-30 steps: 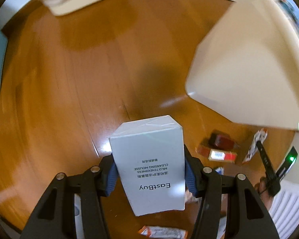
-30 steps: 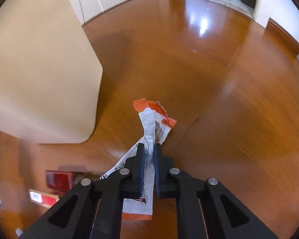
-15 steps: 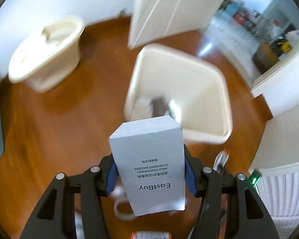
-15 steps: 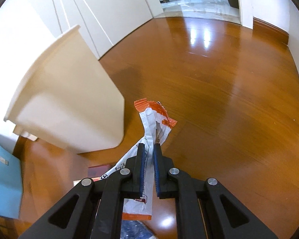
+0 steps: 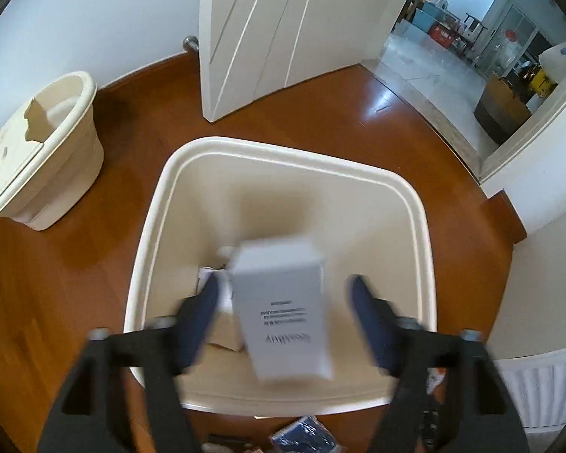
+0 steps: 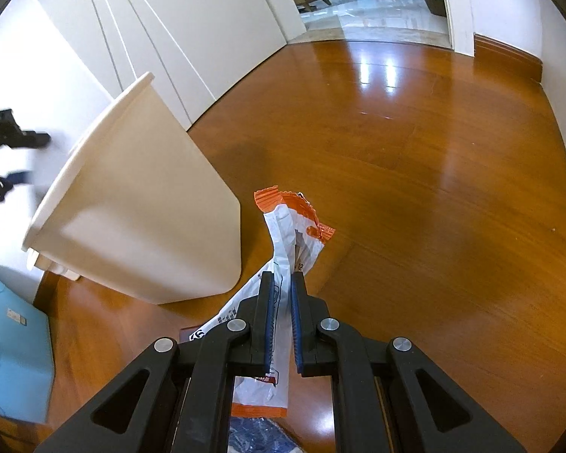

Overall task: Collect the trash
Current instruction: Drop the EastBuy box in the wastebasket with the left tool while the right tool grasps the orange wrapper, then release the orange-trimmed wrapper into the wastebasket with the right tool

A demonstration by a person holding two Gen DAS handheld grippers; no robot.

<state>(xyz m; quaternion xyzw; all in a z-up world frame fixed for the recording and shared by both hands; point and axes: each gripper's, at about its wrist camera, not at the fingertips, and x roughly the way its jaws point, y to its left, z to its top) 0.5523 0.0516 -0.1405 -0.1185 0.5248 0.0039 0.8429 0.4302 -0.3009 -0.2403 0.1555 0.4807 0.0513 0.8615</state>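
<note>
Left wrist view: the left gripper (image 5: pixel 283 294) hangs over the open mouth of a cream bin (image 5: pixel 151 234) that stands on the brown wooden floor (image 5: pixel 94 283). Its jaws have just been opening and now stand wide, their blue pads clear of the white box (image 5: pixel 283 309) on both sides. The box is between the fingers but not gripped, blurred, with its printed face toward the camera and its far end over the inside of the bin. Some pale items (image 5: pixel 222 302) lie at the bottom of the bin, too blurred to name. To the left, well apart from it, a second cream bin with a lid (image 5: pixel 37 158) stands against the wall. Behind is a white door (image 5: pixel 283 30), and to the right an open doorway into another room. At the lower edge, on the floor just before the bin, lies a dark blue packet (image 5: pixel 305 434).

Right wrist view: the right gripper (image 6: pixel 282 283) is closed on an orange and white wrapper (image 6: pixel 290 226); the pads pinch its crumpled middle, one orange end stands up past the fingertips and the other hangs below the jaws. It is held above the floor (image 6: pixel 434 207), just to the right of the cream bin (image 6: pixel 143 207), which shows here from the side. The left gripper (image 6: pixel 15 158) appears blurred at the left edge above the bin's rim. A light blue box (image 6: pixel 15 351) lies at the lower left
</note>
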